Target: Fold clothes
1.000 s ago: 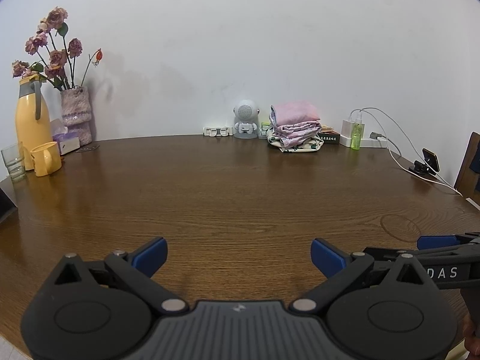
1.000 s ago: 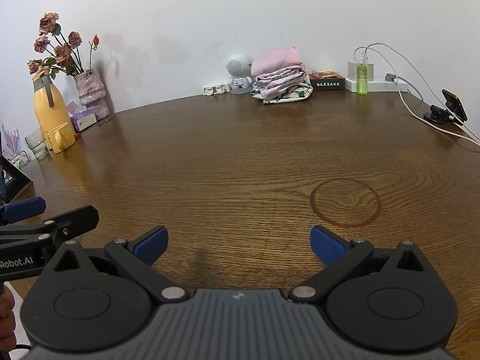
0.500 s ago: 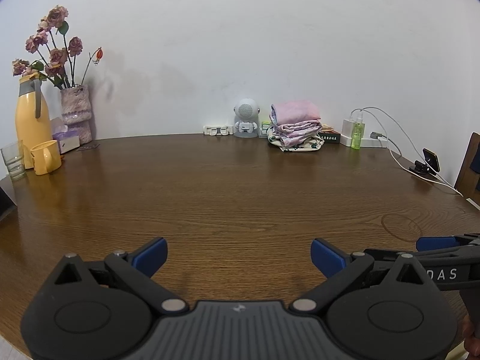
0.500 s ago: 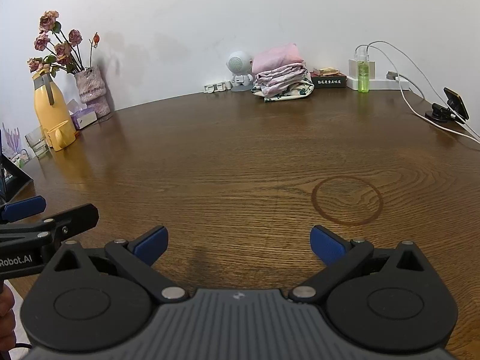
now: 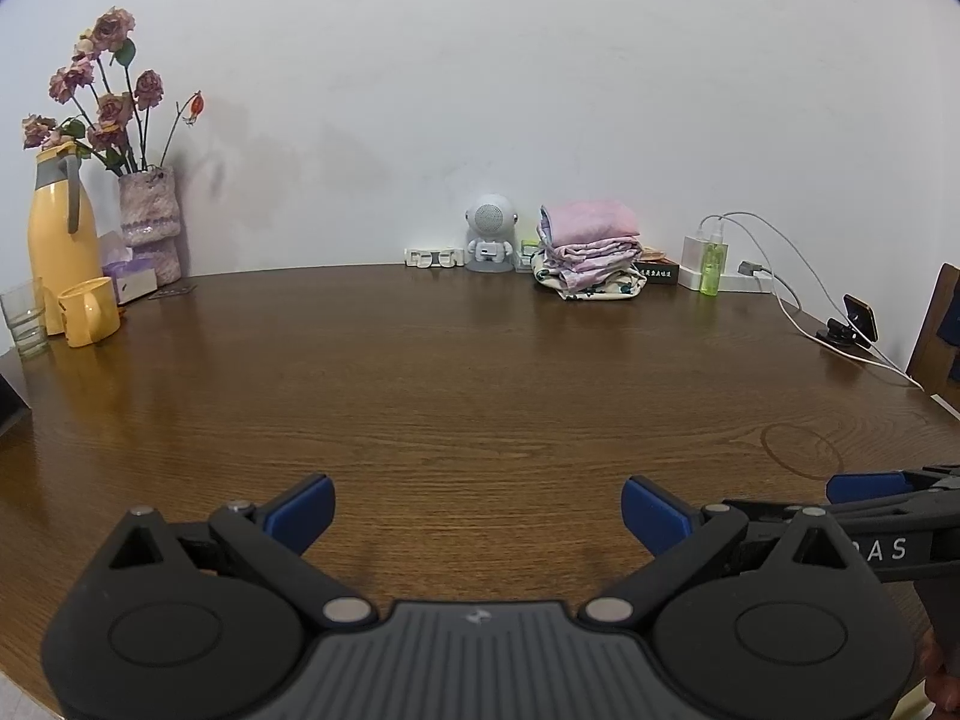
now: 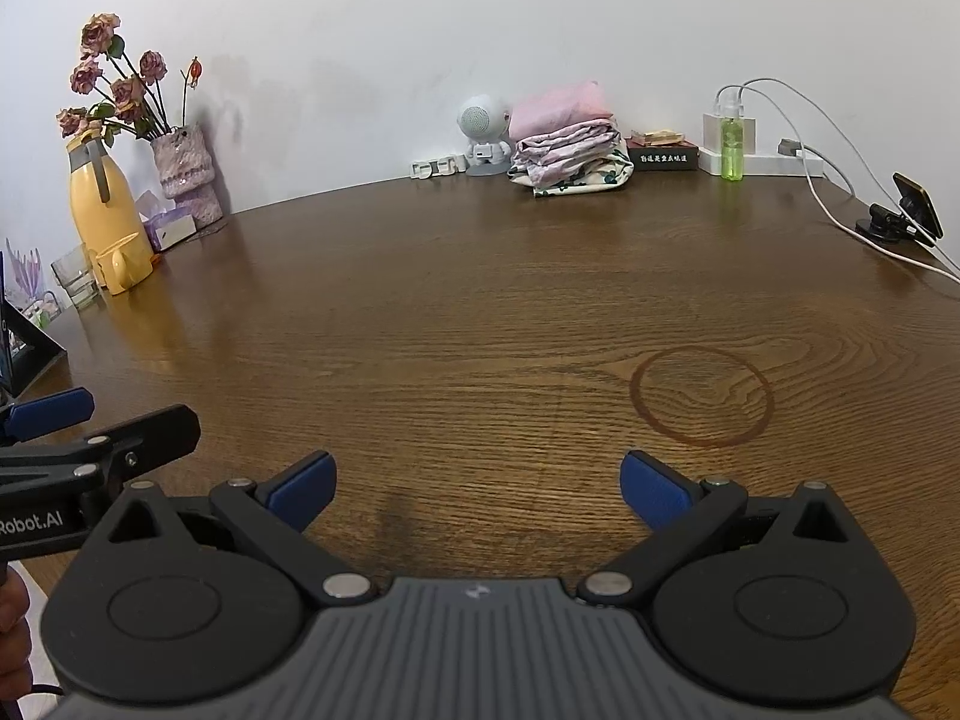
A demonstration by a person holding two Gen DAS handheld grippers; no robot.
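Observation:
A stack of folded clothes (image 5: 591, 249), pink on top and floral below, lies at the far edge of the brown wooden table (image 5: 480, 372) against the wall; it also shows in the right wrist view (image 6: 570, 147). My left gripper (image 5: 477, 513) is open and empty above the near table edge. My right gripper (image 6: 477, 489) is open and empty beside it, to its right. Each gripper shows at the edge of the other's view. No unfolded garment is in view.
A yellow jug (image 5: 60, 258), yellow mug (image 5: 90, 312), glass (image 5: 24, 315) and flower vase (image 5: 150, 222) stand at the left. A small robot figure (image 5: 491, 234), green bottle (image 5: 714, 261), charger cables (image 5: 786, 294) and a phone on a stand (image 5: 855, 324) are at the back right.
Both views have shifted very slightly; the right gripper has tilted a little. Both grippers stay open and nothing on the table has moved.

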